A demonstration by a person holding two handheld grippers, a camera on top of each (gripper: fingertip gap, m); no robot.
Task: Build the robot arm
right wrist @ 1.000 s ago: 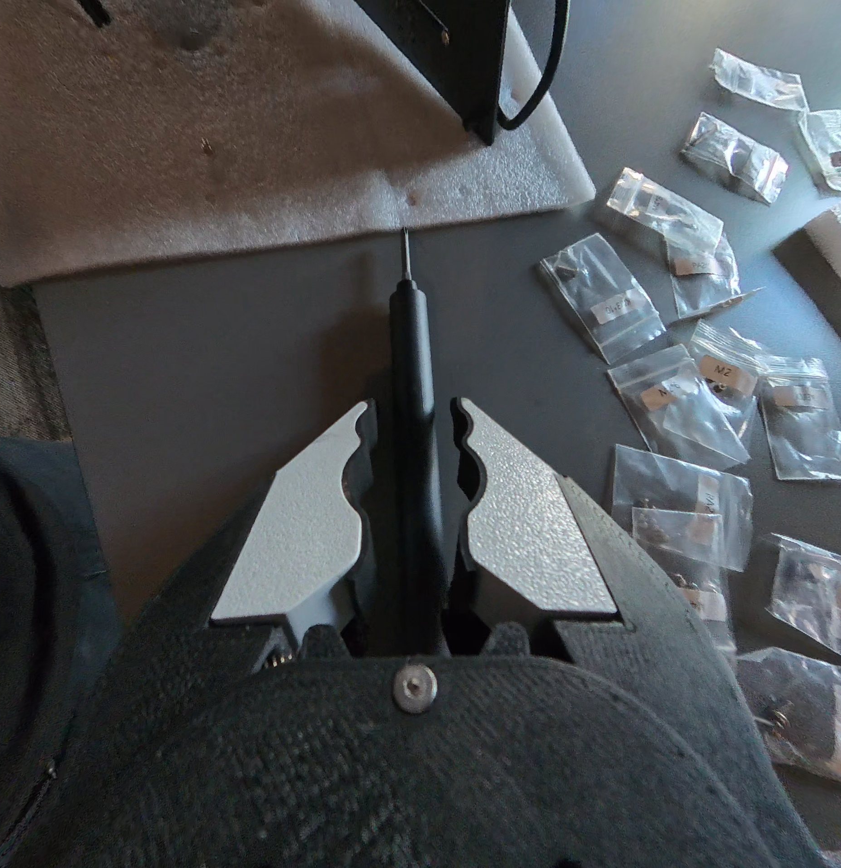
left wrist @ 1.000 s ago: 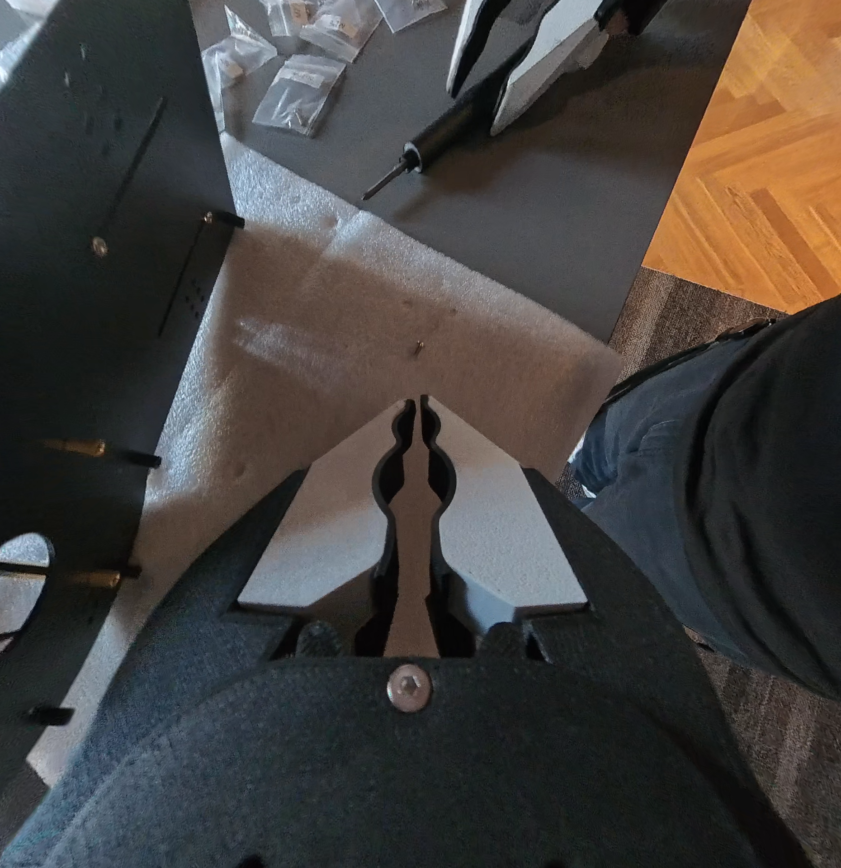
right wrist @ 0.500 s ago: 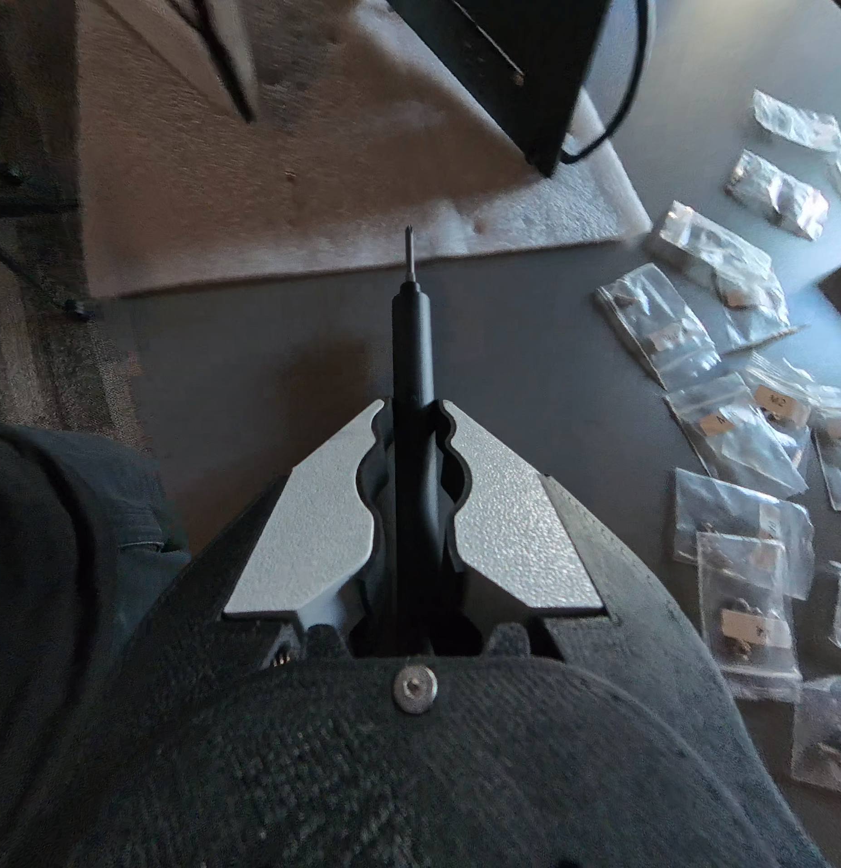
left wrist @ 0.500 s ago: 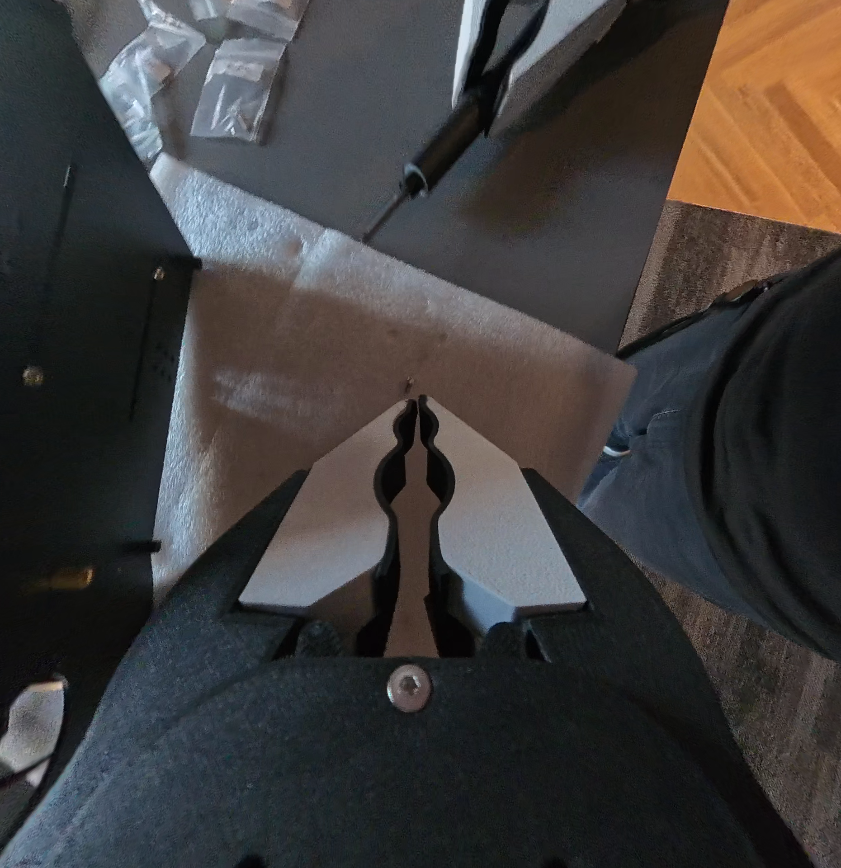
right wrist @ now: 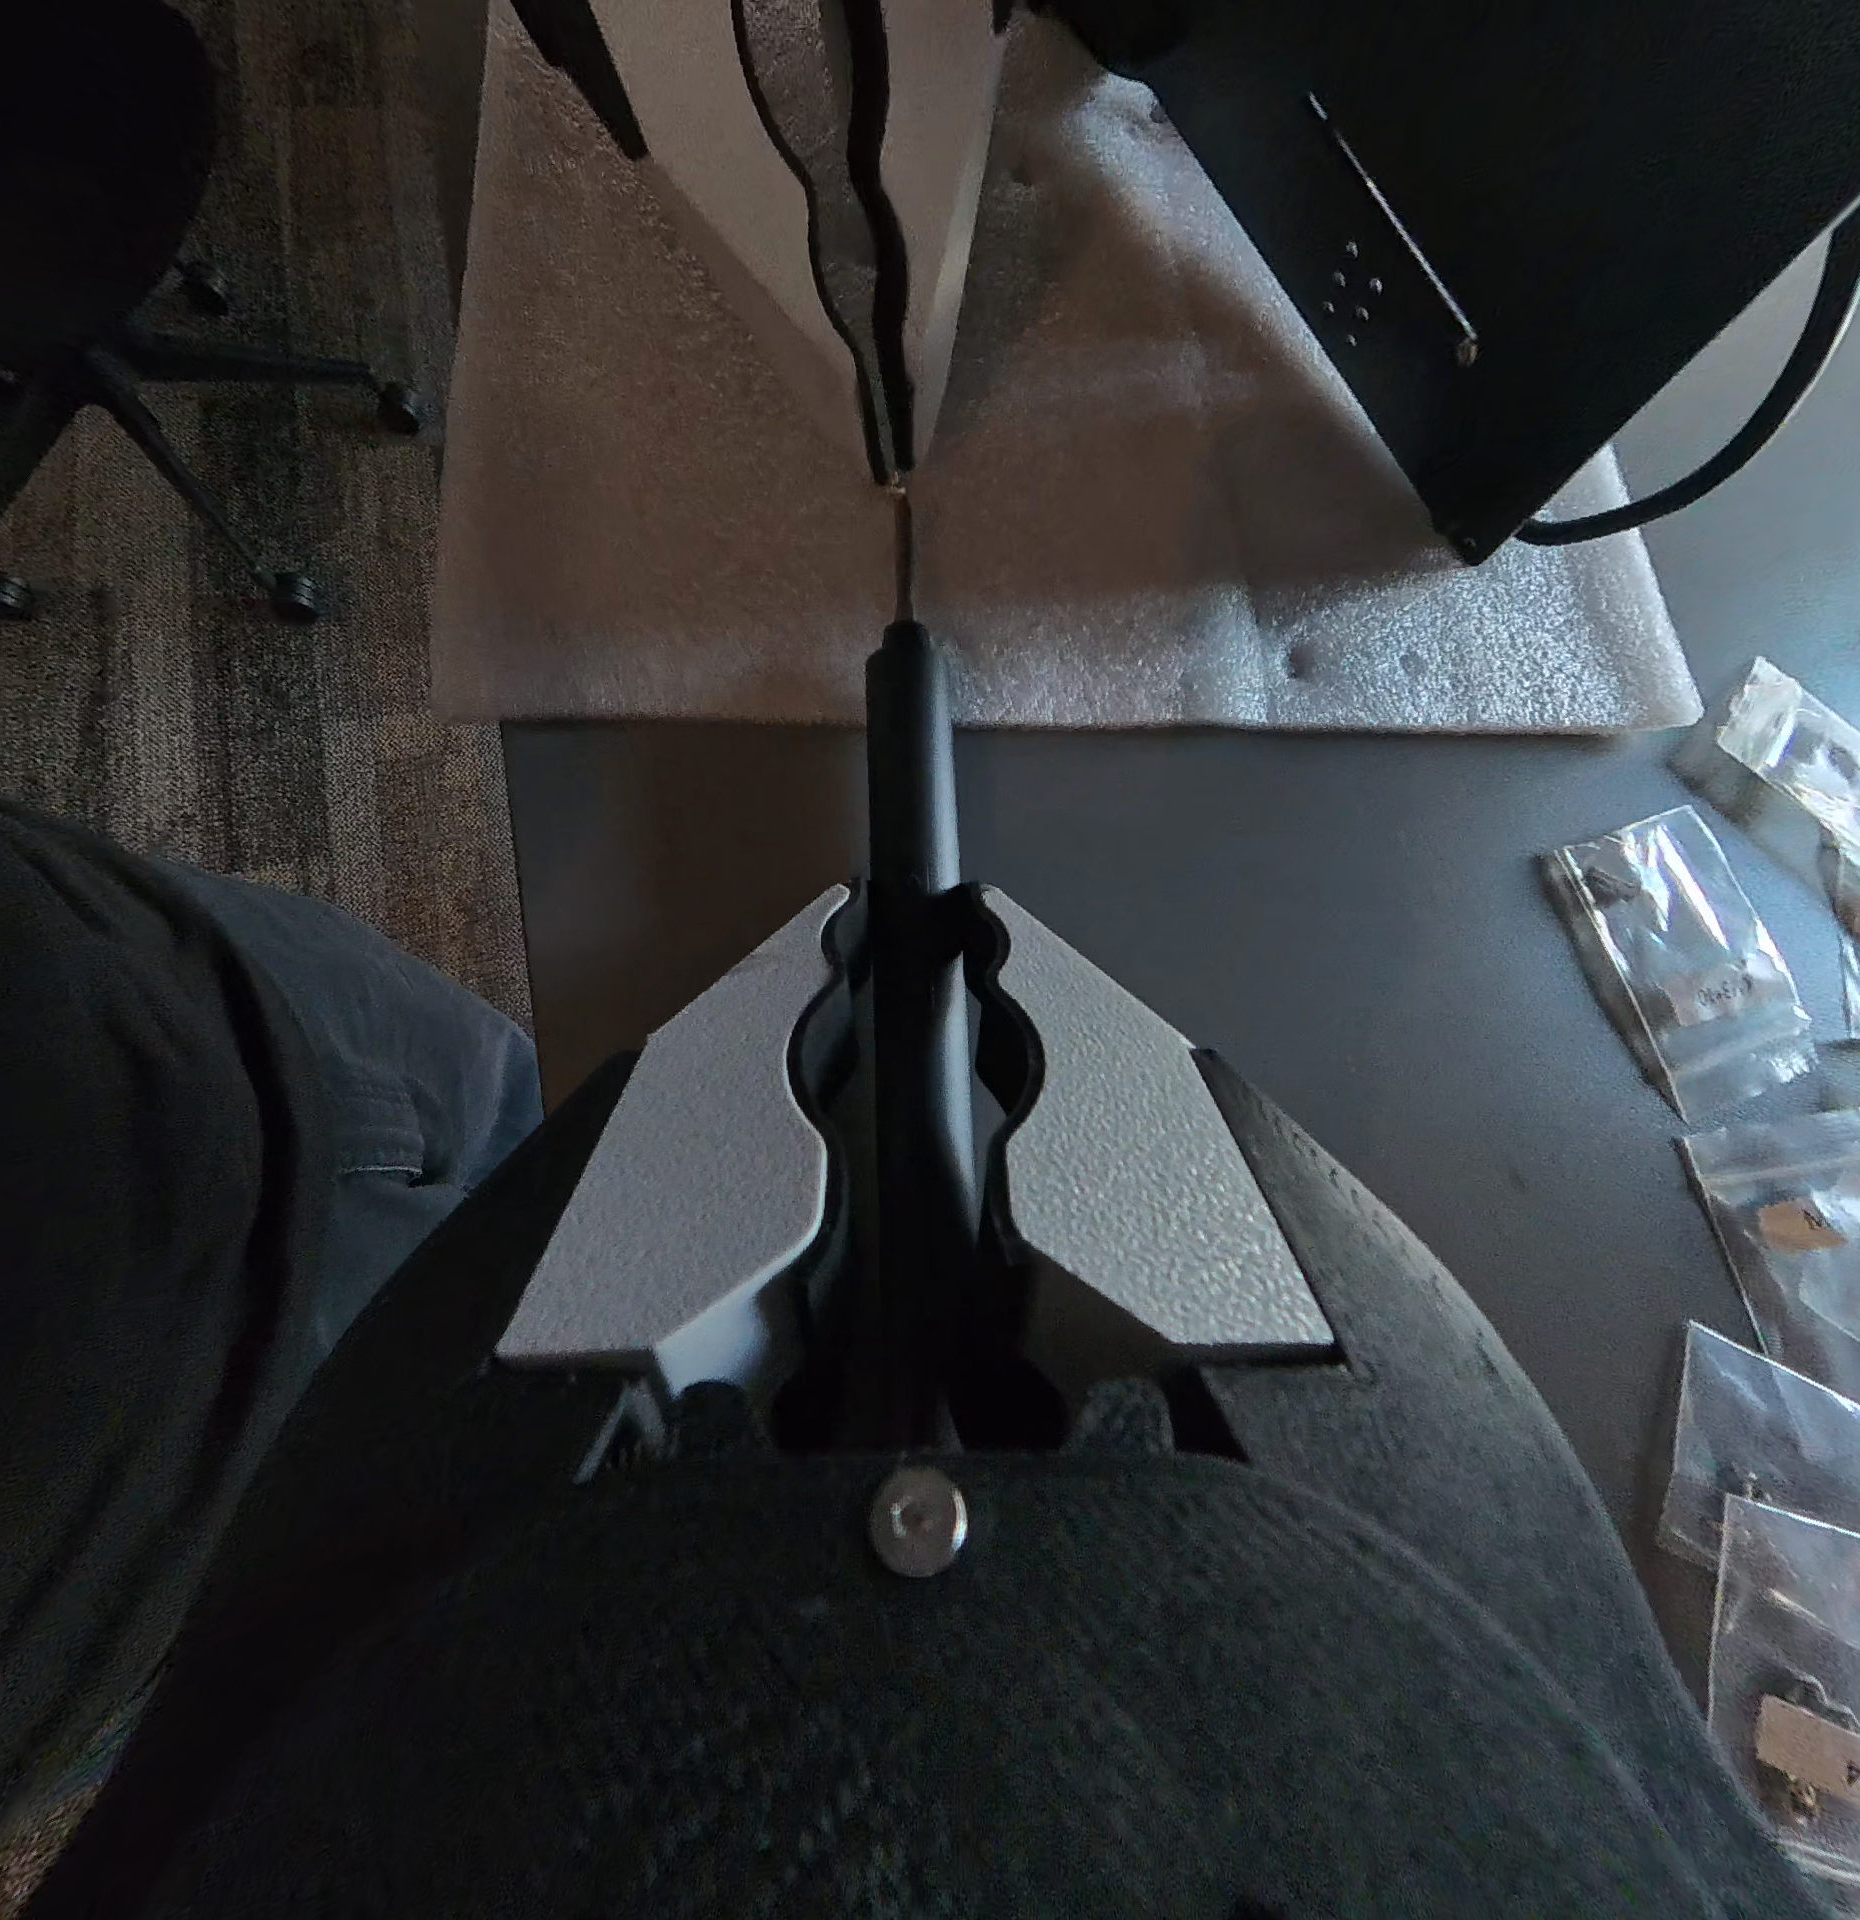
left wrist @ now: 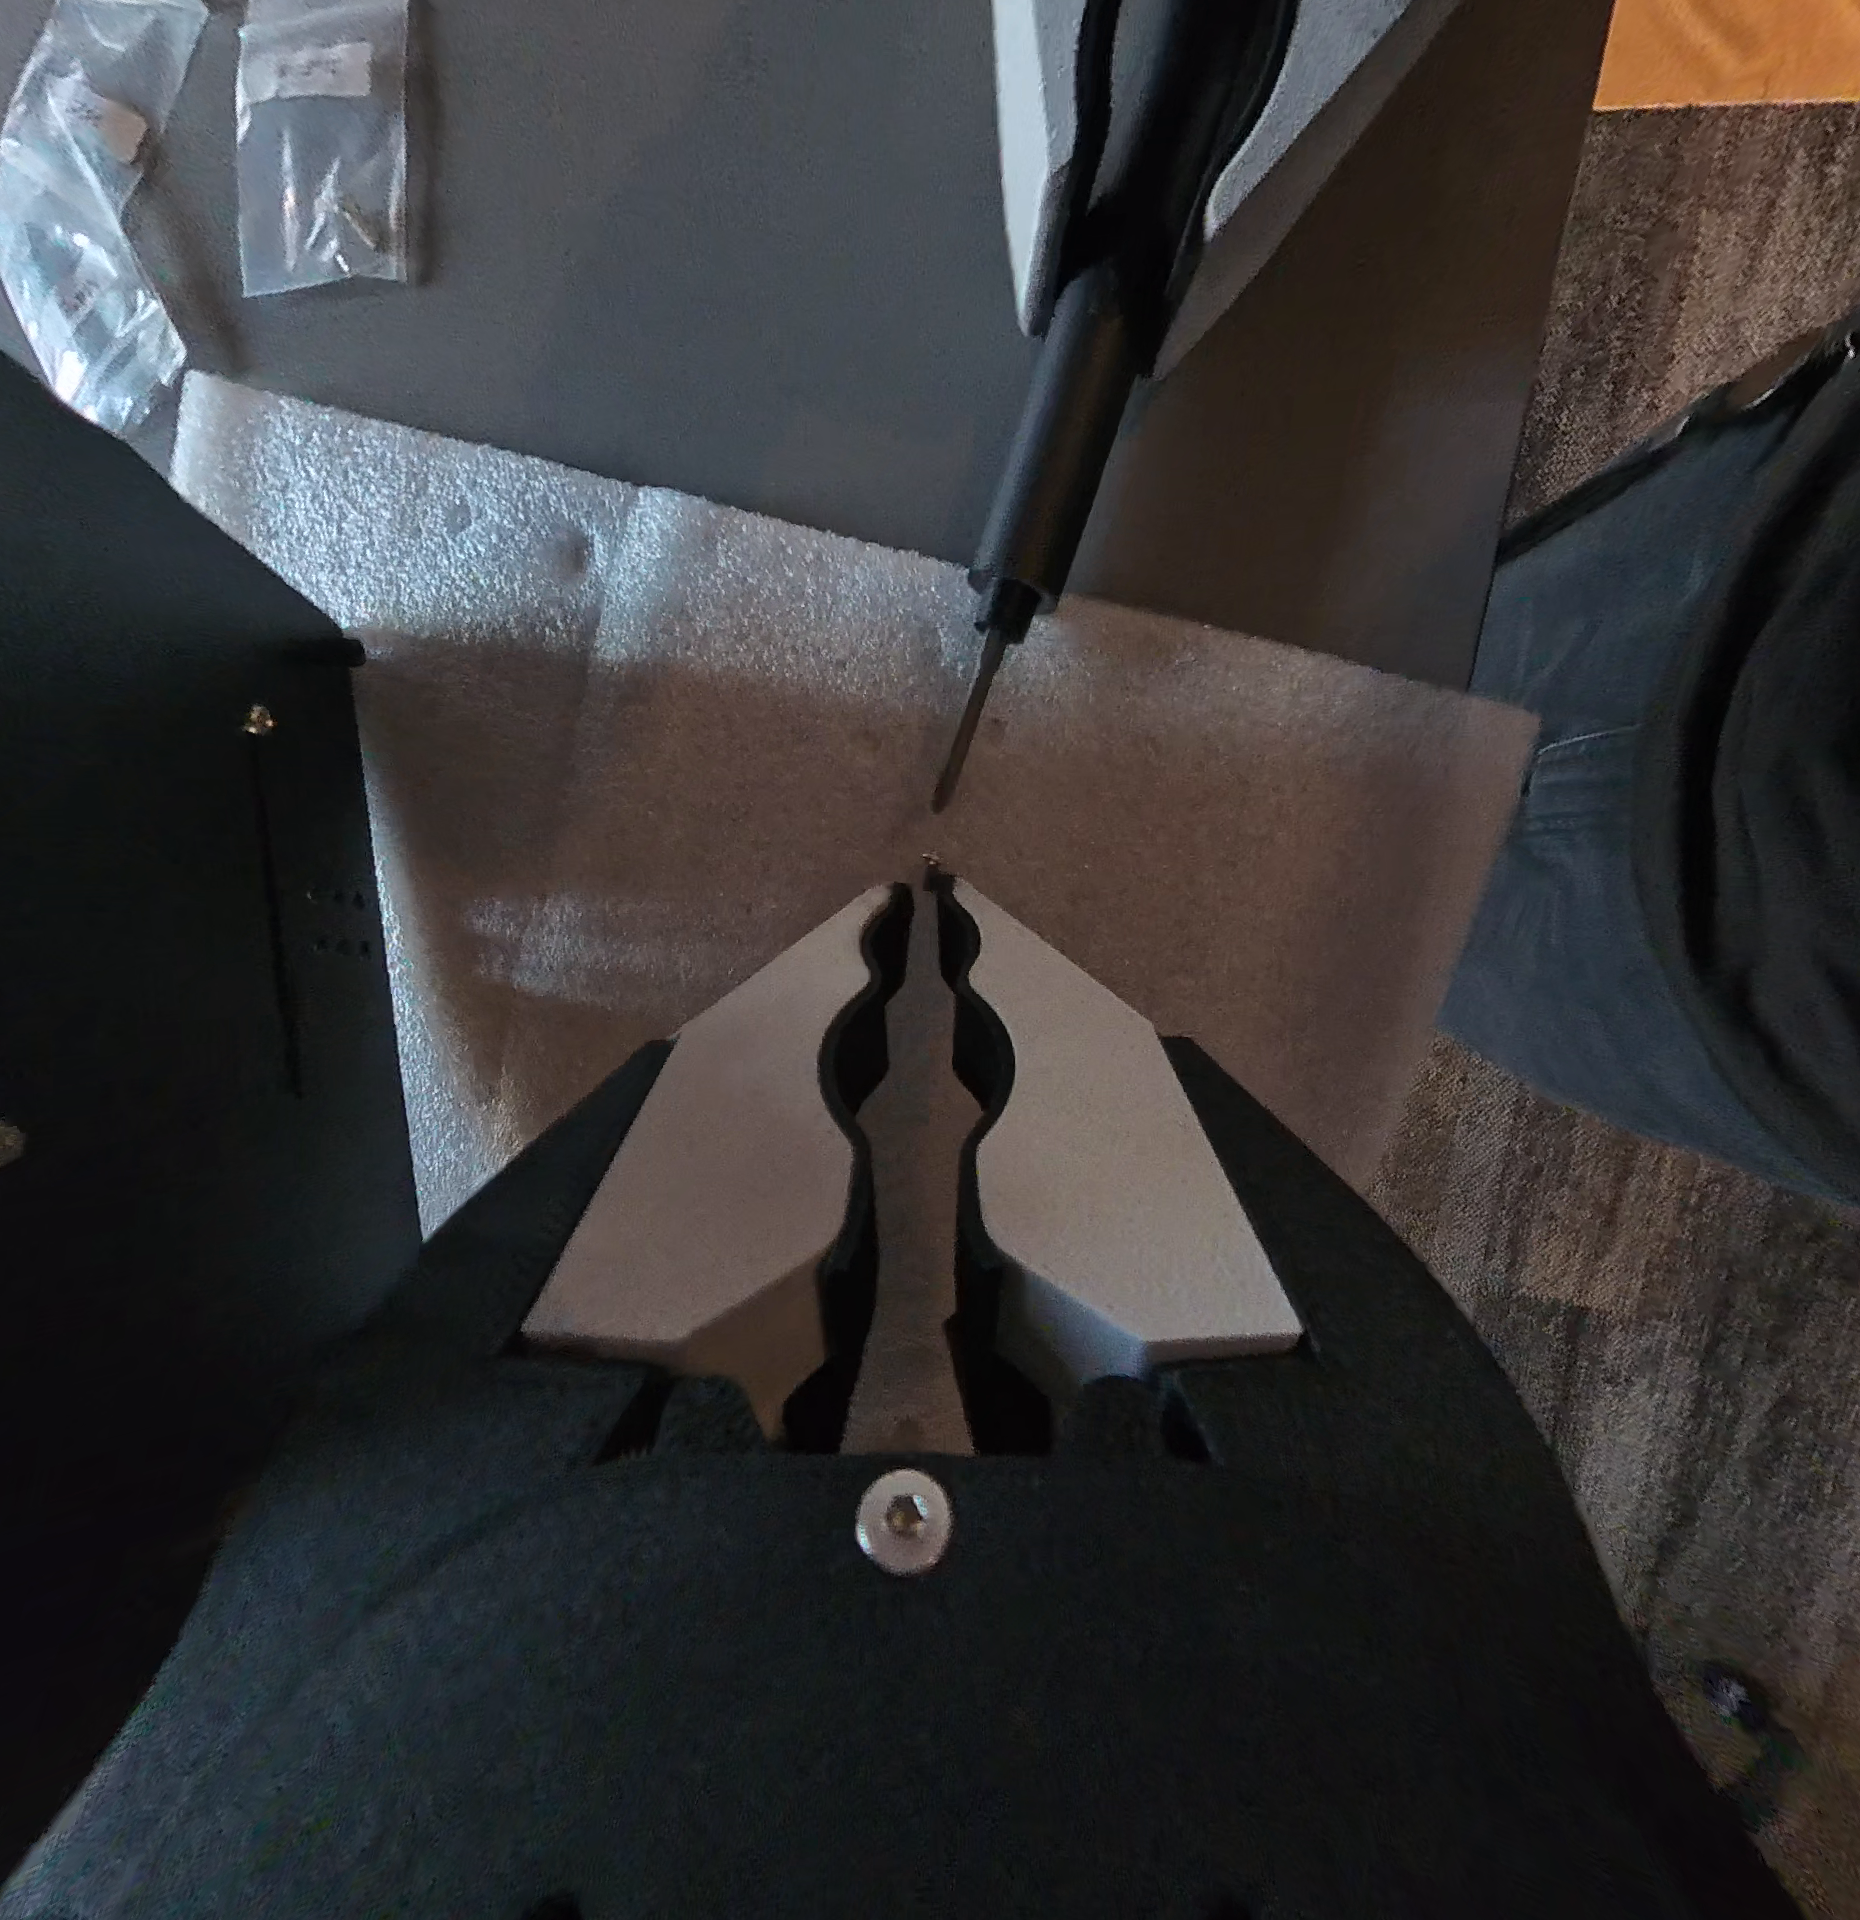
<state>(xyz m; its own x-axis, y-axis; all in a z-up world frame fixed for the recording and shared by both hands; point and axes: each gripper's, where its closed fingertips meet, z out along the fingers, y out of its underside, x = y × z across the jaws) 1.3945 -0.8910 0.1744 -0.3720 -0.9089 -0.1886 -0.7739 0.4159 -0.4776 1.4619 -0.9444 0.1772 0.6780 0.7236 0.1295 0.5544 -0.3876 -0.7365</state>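
My right gripper (right wrist: 910, 894) is shut on a black precision screwdriver (right wrist: 910, 790) whose thin bit points forward over a white foam sheet (right wrist: 1165, 520). My left gripper (left wrist: 918, 888) is shut, with only a narrow gap, and its tips sit right at a tiny screw (left wrist: 931, 860) on the foam sheet (left wrist: 697, 727). I cannot tell if the screw is pinched. The screwdriver (left wrist: 1051, 468) comes in from the top in the right gripper (left wrist: 1097, 332), its bit tip just short of the screw. In the right wrist view the left gripper (right wrist: 890, 457) meets the bit at the screw (right wrist: 895, 480).
A black metal panel (left wrist: 126, 831) stands on the foam at the left; it also shows in the right wrist view (right wrist: 1477, 208). Several small plastic bags (right wrist: 1684, 966) lie on the dark grey mat (right wrist: 1269, 935). A person's leg (left wrist: 1684, 935) and an office chair base (right wrist: 178, 395) are beside it. Across from one pair of fingers to the other is roughly 10 cm.
The right gripper closed on the screwdriver, lifted it and carried it over the foam to the screw. The left gripper moved forward until its tips reached the screw.
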